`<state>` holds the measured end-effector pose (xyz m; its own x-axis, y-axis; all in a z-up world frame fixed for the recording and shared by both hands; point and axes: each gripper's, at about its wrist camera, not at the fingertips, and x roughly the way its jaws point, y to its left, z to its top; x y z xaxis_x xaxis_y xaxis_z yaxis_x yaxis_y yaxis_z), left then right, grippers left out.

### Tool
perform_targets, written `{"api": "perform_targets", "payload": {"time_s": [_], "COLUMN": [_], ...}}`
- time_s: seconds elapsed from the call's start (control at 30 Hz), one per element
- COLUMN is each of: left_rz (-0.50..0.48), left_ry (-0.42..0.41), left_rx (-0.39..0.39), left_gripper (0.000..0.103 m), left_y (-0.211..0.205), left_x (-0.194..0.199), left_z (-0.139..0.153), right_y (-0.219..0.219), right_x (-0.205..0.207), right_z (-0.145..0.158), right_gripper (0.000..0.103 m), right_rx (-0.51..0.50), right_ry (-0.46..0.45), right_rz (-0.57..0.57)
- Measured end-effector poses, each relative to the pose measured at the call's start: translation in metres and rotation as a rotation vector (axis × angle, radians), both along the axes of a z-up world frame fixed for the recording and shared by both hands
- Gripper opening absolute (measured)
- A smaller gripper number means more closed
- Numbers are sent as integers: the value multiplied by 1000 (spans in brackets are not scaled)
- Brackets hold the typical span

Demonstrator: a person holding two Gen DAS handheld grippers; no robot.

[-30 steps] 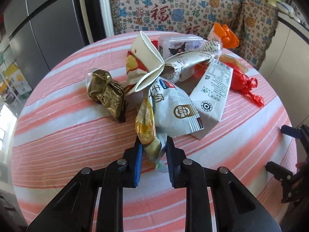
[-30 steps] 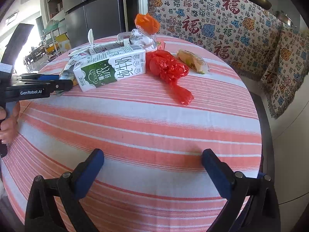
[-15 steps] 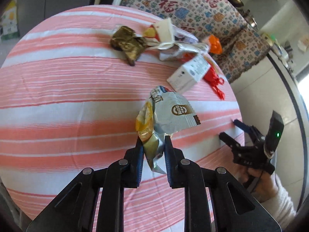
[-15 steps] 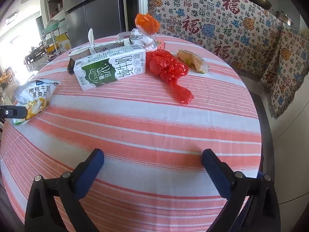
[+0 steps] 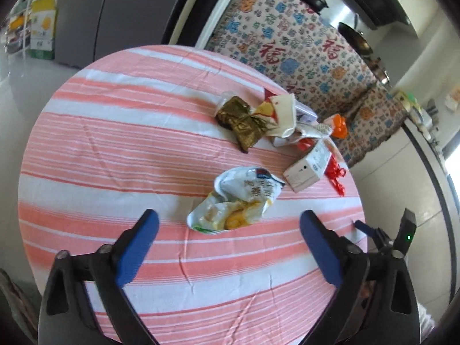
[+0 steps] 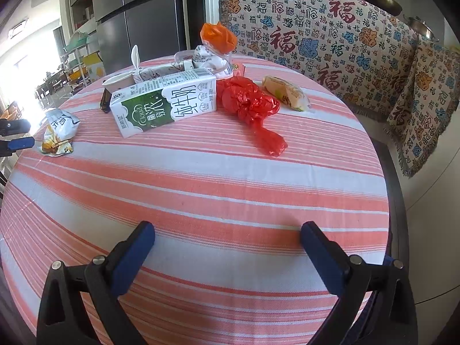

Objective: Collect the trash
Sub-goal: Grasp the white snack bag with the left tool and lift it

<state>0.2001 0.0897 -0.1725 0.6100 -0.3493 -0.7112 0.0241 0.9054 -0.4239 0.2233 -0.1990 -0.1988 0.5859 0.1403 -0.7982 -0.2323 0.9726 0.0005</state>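
Note:
A crumpled white and yellow snack bag (image 5: 240, 201) lies alone on the striped round table (image 5: 115, 149), apart from the trash pile; it also shows in the right wrist view (image 6: 59, 130). My left gripper (image 5: 228, 244) is open and empty, above and just short of the bag. My right gripper (image 6: 227, 254) is open and empty over the table's near side. The pile holds a green and white milk carton (image 6: 164, 105), a red plastic bag (image 6: 250, 106), a gold wrapper (image 5: 241, 123), an orange bag (image 6: 217, 37) and a wrapped bun (image 6: 286, 93).
A patterned sofa cover (image 6: 330, 40) runs behind the table. A grey fridge (image 6: 138, 14) stands at the back left. The table edge (image 6: 394, 201) drops off at the right. The right gripper shows in the left wrist view (image 5: 385, 238) at the table's right edge.
My left gripper carried the snack bag away from the pile, opened and let it go; the bag now lies on the table. The right gripper has not moved.

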Motion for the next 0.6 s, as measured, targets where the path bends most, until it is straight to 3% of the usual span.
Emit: {"api": "perform_targets", "payload": {"time_s": [0.2, 0.33, 0.43, 0.6], "left_rz": [-91, -50, -18, 15], "left_ry": [21, 18, 18, 20], "left_rx": [170, 375, 380, 348], "left_gripper": [102, 102, 102, 102], "left_y": [-51, -71, -64, -53], "left_x": [24, 40, 43, 45], "left_z": [-14, -32, -37, -39], "right_y": [1, -2, -22, -32], "right_x": [1, 4, 12, 63], "right_z": [0, 2, 19, 37], "right_gripper": [103, 103, 103, 103], "right_rx": [1, 9, 75, 53], "right_ry": [-4, 24, -19, -16], "right_rz": [-1, 14, -17, 5]}}
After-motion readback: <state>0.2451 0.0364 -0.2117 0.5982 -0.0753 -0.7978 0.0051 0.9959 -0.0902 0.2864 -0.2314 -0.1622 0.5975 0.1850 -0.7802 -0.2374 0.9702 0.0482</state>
